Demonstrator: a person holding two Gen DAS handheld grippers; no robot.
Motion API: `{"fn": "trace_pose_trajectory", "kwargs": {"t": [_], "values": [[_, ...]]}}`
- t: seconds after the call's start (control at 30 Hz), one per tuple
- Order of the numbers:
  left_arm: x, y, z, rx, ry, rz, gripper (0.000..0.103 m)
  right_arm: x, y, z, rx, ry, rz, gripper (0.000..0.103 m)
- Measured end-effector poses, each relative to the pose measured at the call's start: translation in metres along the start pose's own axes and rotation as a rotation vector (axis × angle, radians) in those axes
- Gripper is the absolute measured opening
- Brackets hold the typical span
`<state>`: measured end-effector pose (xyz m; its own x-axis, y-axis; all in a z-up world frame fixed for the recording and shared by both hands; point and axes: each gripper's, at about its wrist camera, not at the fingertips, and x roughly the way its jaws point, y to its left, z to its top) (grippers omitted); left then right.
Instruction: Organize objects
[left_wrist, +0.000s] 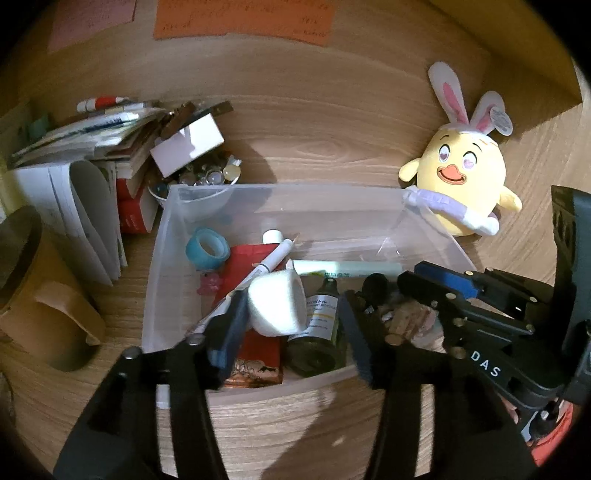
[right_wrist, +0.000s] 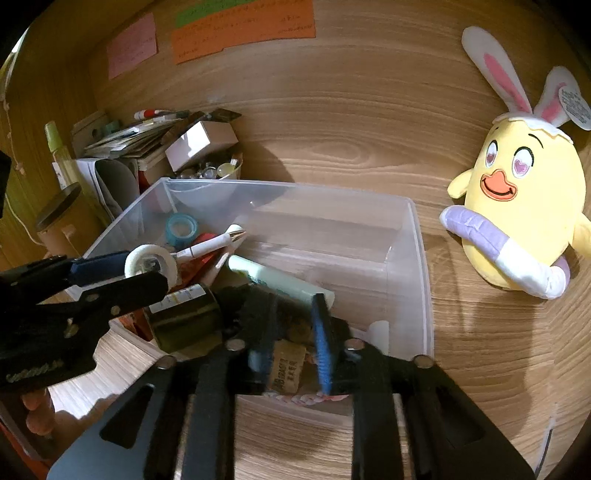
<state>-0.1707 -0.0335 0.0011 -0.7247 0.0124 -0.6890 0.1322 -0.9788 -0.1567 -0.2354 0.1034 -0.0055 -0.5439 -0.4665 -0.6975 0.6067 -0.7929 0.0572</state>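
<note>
A: What is the surface like?

B: A wood-grain worktop (left_wrist: 332, 122), lit warmly, with dark shadows toward the edges. A wooden back panel rises at the far side, and paper notes are stuck to it: one orange note (right_wrist: 243, 29), one pink note (right_wrist: 131, 44) and a strip of green above the orange.

A: Where are the things being organized?

B: In one clear plastic bin (left_wrist: 436, 236) at the middle of the worktop, near side toward the cameras. Inside I count one blue tape roll (left_wrist: 207, 251), one white pen (left_wrist: 275, 256), one pale green tube (left_wrist: 347, 267), one dark dropper bottle (left_wrist: 317, 325), one white tape roll (left_wrist: 275, 308), one red packet (left_wrist: 258, 349) and one cork (right_wrist: 288, 365).

A: And outside the bin?

B: One yellow chick plush (right_wrist: 524, 206) with rabbit ears stands to the right. At far left sits a stack of books and papers (left_wrist: 85, 155), with one bowl of glass beads (left_wrist: 207, 177) beside it and one brown cup (left_wrist: 40, 295) nearer.

A: The tools?

B: Two. The left tool (left_wrist: 291, 325) is released, its fingers standing apart on either side of the white tape roll and dropper bottle without pressing them. The right tool (right_wrist: 291, 354) is slightly parted around the cork; whether the pads press on it, I cannot tell.
</note>
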Motion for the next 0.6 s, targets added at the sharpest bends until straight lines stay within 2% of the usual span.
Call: {"fn": "trace_pose_trajectory", "kwargs": {"t": [0.07,0.27,0.5,0.6], "values": [[-0.005,-0.001,0.000,0.003,-0.013,-0.003,0.059,-0.003,-0.002,0.001,0.006,-0.004,0.009,0.035],[-0.021,-0.002,0.001,0.007,-0.041,-0.011,0.064,-0.017,-0.002,0.002,0.004,-0.022,0.020,0.038],[-0.039,-0.005,-0.004,0.034,-0.073,0.010,0.065,-0.041,0.004,-0.002,-0.022,-0.067,0.012,0.050],[-0.047,-0.006,-0.008,0.043,-0.094,0.021,0.072,-0.054,0.006,-0.006,-0.030,-0.098,0.010,0.055]]}}
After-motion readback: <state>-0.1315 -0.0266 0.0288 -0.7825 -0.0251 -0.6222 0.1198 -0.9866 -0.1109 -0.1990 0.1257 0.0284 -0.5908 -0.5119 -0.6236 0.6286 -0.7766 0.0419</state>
